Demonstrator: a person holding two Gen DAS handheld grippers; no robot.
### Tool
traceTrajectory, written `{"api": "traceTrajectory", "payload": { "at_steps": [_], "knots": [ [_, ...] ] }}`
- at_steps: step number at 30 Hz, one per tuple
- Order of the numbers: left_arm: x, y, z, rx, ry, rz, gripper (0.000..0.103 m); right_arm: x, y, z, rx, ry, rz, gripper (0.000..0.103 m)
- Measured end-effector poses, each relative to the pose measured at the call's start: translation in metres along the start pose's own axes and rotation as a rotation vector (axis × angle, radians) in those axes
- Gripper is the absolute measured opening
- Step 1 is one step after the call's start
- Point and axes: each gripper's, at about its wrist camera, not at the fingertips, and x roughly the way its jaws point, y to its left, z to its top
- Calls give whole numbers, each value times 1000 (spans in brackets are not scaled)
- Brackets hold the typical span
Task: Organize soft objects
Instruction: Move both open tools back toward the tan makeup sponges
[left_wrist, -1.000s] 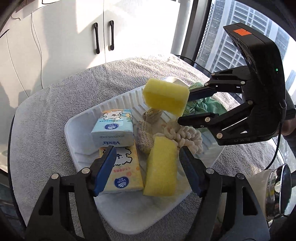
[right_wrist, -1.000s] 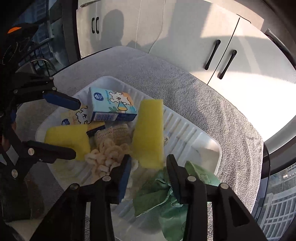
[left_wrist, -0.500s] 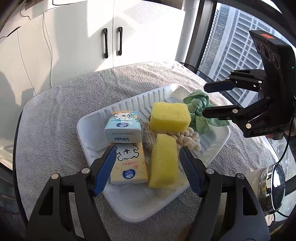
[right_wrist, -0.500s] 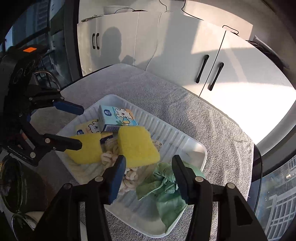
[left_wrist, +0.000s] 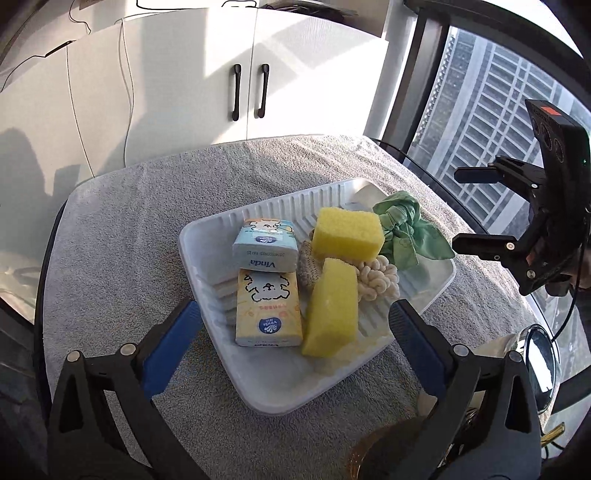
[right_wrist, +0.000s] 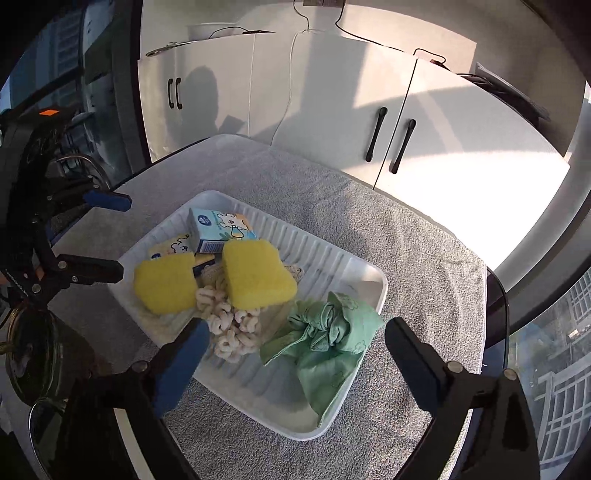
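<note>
Both tools are letting go: the left gripper (left_wrist: 295, 328) and the right gripper (right_wrist: 295, 341) have their jaws spreading wide with nothing pressed between the pads, each hovering above the white tray (left_wrist: 207, 280) where all the soft things lie. The likeliest trouble is the pile itself. The far sponge (left_wrist: 347, 234) rests on top of a cream scrunchie (left_wrist: 380, 278) and a knitted pad (left_wrist: 308, 264), not flat on the tray, so a nudge could tip it off. The near sponge (left_wrist: 332, 308) leans on edge near the tray's near rim and looks ready to topple outward. The blue tissue pack (left_wrist: 266, 245) sits partly on the yellow tissue pack (left_wrist: 267, 308), and could slide if either is bumped. The green cloth (right_wrist: 328, 332) is bunched at the right side of the tray with a corner draped near the rim; in the right wrist view it lies just ahead of the open fingers and could snag on one. The tray stands on a grey towel (left_wrist: 129, 240) covering a rounded table, and that loose cover could shift under a push. Beyond it are white cabinets (left_wrist: 207, 85) with black handles, a big window (left_wrist: 491, 122) showing tower blocks at the right, and strong sunlight with hard shadows.
</note>
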Motion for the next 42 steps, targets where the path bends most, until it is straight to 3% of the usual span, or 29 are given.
{"api": "traceTrajectory", "payload": {
  "at_steps": [9,18,22,30,36,42],
  "knots": [
    [-51,16,-7,-97,-97,64,103,-42,-18,-18,84,-67,-64,103],
    [-127,-5,-61,-115,-207,120,103,-125,-5,-69,178,-199,-48,103],
    [-143,-29,-94,-79,-211,119,103,-149,22,-98,200,-231,-9,103],
    [-157,-72,-157,-81,-195,44,103,-170,89,-160,258,-253,77,103],
    [-161,-89,-206,-174,-176,-22,103,-166,148,-202,292,-236,113,103],
    [-161,-100,-244,-283,-159,-30,103,-153,181,-224,349,-211,118,103]
  ]
}}
